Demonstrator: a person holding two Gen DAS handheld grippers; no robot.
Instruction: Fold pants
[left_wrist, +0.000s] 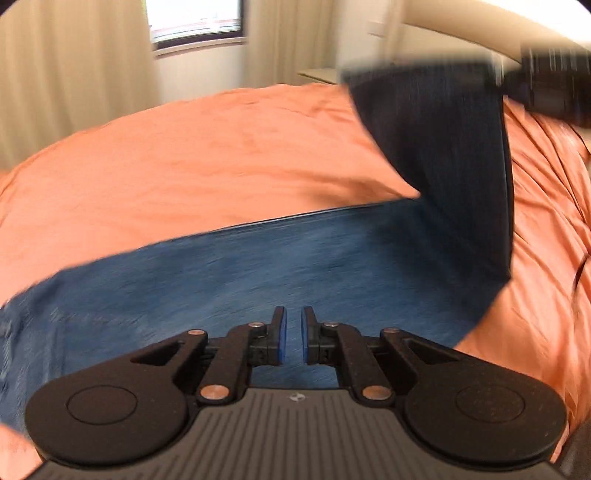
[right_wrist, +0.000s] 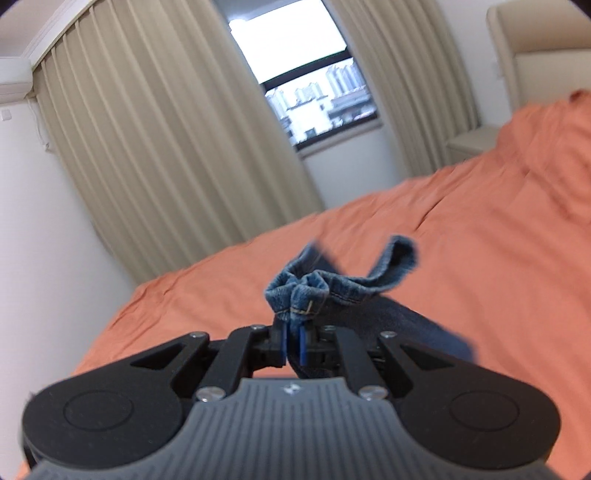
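Note:
Blue jeans (left_wrist: 280, 266) lie across an orange bed cover (left_wrist: 207, 155). My left gripper (left_wrist: 293, 334) hovers over the flat denim with its blue pads a narrow gap apart, holding nothing. My right gripper (right_wrist: 293, 341) is shut on the bunched leg hem (right_wrist: 306, 291) of the jeans. It holds that leg end lifted above the bed. In the left wrist view the lifted leg (left_wrist: 450, 162) rises at the right up to the right gripper (left_wrist: 546, 85), which is blurred.
Beige curtains (right_wrist: 155, 155) and a window (right_wrist: 314, 81) stand beyond the bed. A beige headboard (right_wrist: 535, 44) and a nightstand (right_wrist: 472, 142) are at the right. The orange cover (right_wrist: 461, 258) spreads wide around the jeans.

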